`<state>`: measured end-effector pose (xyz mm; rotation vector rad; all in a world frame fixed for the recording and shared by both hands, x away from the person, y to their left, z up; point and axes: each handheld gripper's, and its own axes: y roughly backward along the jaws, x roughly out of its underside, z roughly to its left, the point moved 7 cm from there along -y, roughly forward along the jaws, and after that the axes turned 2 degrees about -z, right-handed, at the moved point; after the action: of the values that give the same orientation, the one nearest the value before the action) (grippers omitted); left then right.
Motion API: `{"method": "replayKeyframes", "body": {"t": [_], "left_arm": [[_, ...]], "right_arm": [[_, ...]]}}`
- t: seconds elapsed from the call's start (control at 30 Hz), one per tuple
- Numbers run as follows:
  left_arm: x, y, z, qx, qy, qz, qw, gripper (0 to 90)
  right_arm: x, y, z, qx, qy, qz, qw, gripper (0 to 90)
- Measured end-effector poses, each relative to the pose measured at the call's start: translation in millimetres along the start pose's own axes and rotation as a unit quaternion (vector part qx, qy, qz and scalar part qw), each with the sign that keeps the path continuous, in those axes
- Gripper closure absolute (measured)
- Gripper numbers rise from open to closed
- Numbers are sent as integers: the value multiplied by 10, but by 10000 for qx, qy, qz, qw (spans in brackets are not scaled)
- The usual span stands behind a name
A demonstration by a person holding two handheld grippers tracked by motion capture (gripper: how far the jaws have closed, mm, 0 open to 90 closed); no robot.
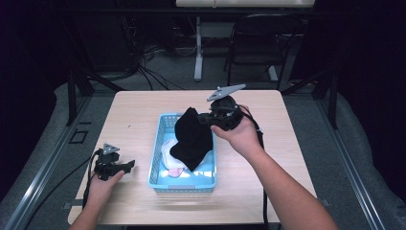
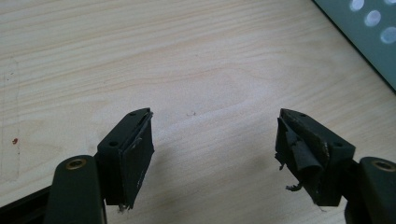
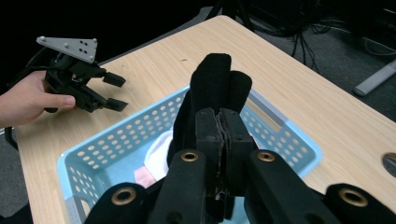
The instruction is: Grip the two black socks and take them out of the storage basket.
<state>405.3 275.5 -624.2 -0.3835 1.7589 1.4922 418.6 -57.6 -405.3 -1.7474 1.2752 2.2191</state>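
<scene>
A black cloth (image 1: pixel 191 139) hangs over the light blue perforated basket (image 1: pixel 182 184) in the middle of the table, its lower end reaching down into the basket. My right gripper (image 1: pixel 203 117) is shut on the cloth's upper part. In the right gripper view the jaws (image 3: pixel 219 116) are pressed together, with the black cloth (image 3: pixel 217 77) bunched just beyond them. A white cloth (image 1: pixel 171 152) and something pink lie in the basket under it. My left gripper (image 1: pixel 130 165) rests on the table left of the basket. It stands open (image 2: pixel 215 121) with only bare wood between its jaws.
The wooden table (image 1: pixel 143 110) has bare surface around the basket. A basket corner (image 2: pixel 369 42) shows at the top right of the left gripper view. Beyond the table's far edge stand a chair (image 1: pixel 258 43), a table leg and cables on the floor.
</scene>
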Motion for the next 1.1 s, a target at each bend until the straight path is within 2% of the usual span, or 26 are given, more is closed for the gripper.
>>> {"method": "replayKeyframes", "body": {"t": [0.13,0.17,0.3,0.43,0.47,0.53,0.57,0.6,0.7,0.83,0.9,1.1], "left_arm": [[1,-1,-3,-6,-5,-1,10000,276],[3,-3,-5,-4,-13,14,10000,276],[2,-9,-7,-23,-16,-7,10000,276],[2,-9,-4,-30,-16,-5,10000,276],[2,-9,-4,-29,-15,-4,10000,276],[3,-9,-4,-30,-12,-3,10000,276],[4,-9,-3,-31,-12,-2,10000,276],[5,-10,-2,-40,-17,-1,10000,276],[7,-13,-6,-31,-14,3,10000,276],[9,-12,-7,-31,-13,13,10000,276],[10,-12,-8,-29,-12,19,10000,276],[13,-15,-6,-37,-16,27,10000,276]], "right_arm": [[74,173,-111,148,-64,-53,9999,877],[120,268,-180,239,-151,-103,9995,876],[239,441,-327,444,-258,-83,9986,876],[334,552,-425,600,-326,-65,9976,876],[406,610,-481,705,-374,-87,9968,877],[447,639,-508,748,-400,-80,9964,877],[539,684,-550,820,-466,-61,9955,877],[539,684,-550,820,-466,-61,9955,877],[730,730,-593,894,-613,-54,9941,877],[868,740,-614,963,-682,-50,9930,877],[1003,725,-621,966,-792,-9,9922,877],[1219,662,-634,990,-956,36,9905,877]]}}
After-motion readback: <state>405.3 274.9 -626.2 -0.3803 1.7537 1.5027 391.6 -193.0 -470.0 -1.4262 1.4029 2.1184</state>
